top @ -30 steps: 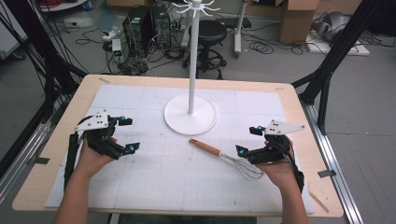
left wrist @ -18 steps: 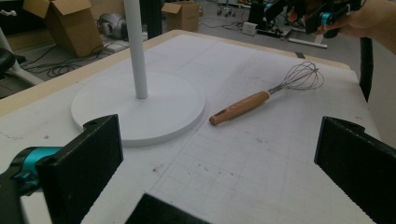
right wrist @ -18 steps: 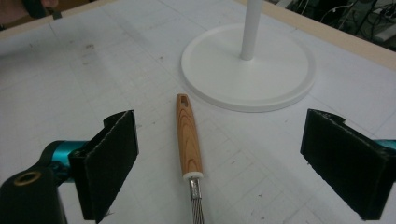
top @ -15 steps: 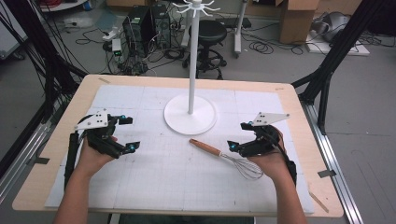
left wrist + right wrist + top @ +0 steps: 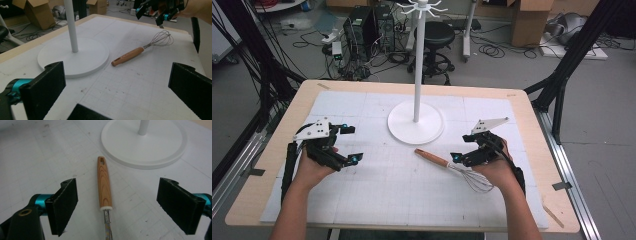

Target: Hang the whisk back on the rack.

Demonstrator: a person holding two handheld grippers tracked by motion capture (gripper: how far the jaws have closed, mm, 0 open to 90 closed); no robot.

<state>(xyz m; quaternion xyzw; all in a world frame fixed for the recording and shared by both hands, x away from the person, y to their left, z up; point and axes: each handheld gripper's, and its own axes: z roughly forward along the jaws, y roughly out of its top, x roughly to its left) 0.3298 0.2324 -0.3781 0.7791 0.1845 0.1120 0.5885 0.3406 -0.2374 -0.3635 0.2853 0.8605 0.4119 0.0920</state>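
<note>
A whisk (image 5: pixel 432 158) with a wooden handle and wire head lies flat on the white grid mat, handle end towards the stand's round base (image 5: pixel 402 131). My right gripper (image 5: pixel 462 149) hovers over the whisk where handle meets wires, jaws wide open. In the right gripper view the handle (image 5: pixel 103 185) runs straight up between the two pads of the gripper (image 5: pixel 117 205), apart from both. My left gripper (image 5: pixel 352 144) rests at the mat's left, open and empty. The left gripper view looks past its own jaws (image 5: pixel 117 85) to the whisk (image 5: pixel 128 56) and the right gripper (image 5: pixel 152 11).
A white stand with a thin pole (image 5: pixel 418 65) and hooks on top rises from its base at the mat's middle back. The wooden table edge (image 5: pixel 532 115) frames the mat (image 5: pixel 402 200). Behind the table stand a stool (image 5: pixel 434 37), computers and cables.
My right gripper has moved left and forward along the whisk, from behind its wire head to over the handle's joint. The left gripper has stayed put.
</note>
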